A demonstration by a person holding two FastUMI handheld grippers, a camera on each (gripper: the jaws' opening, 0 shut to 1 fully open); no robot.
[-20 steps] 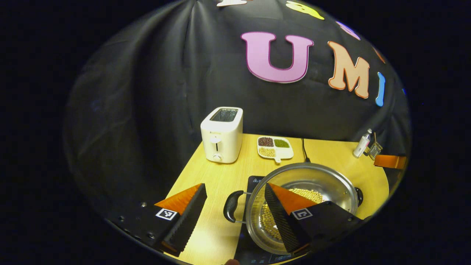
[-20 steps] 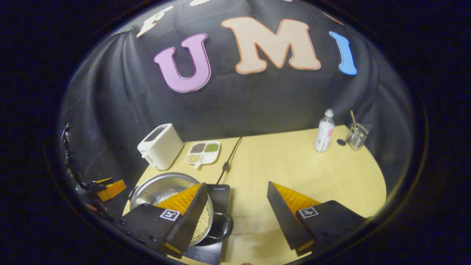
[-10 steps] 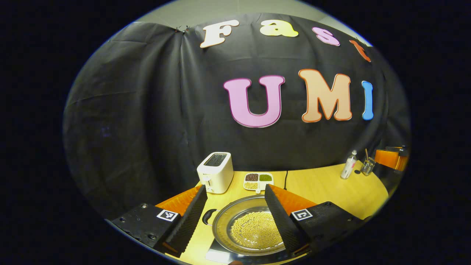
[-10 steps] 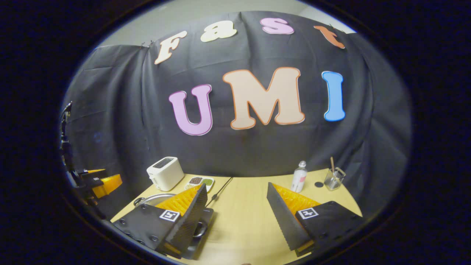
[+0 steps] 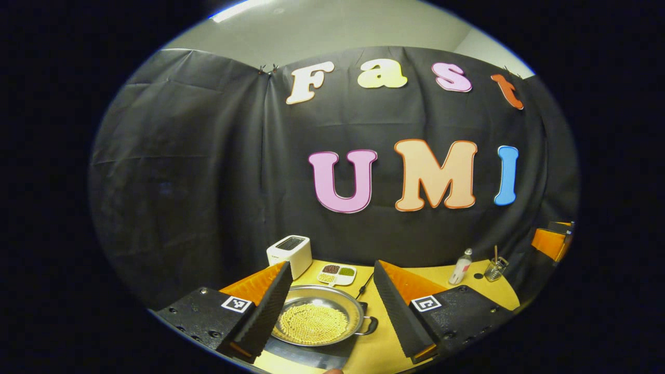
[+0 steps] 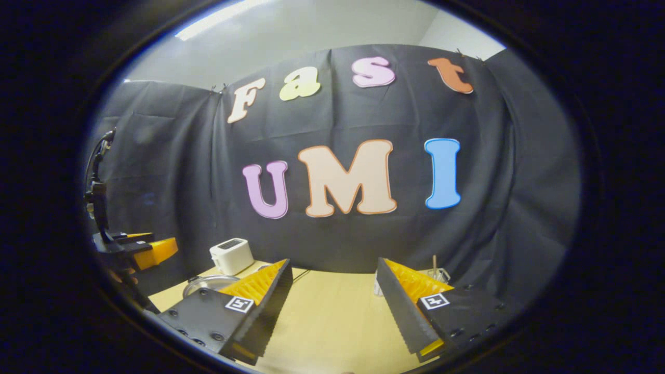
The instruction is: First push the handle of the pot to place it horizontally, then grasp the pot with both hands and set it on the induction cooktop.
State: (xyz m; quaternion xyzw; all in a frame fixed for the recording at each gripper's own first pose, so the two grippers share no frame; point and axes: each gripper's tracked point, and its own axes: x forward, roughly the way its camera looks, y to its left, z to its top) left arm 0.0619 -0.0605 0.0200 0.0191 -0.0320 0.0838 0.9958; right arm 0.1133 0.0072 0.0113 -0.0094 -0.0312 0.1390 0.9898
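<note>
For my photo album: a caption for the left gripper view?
Open left gripper above a pot of beans on the cooktop.

left gripper view raised above the table's [image 5: 441, 275] near edge, facing the back cloth, right gripper view likewise, seemingly further right, both sharing the toaster [image 5: 290, 254] [image 6: 231, 255], cloth and tabletop

Setting: staged kitchen corner inside a recording booth. Evidence: black cloth backdrop [image 5: 208, 171] clipped up before a plain room wall; light wooden bench [image 6: 332, 311] bearing a white toaster [image 5: 290, 252], a divided dish of beans [image 5: 336, 273], a steel pot [image 5: 318, 321] on an induction cooktop [image 5: 322, 356], a bottle [image 5: 460, 266].
</note>
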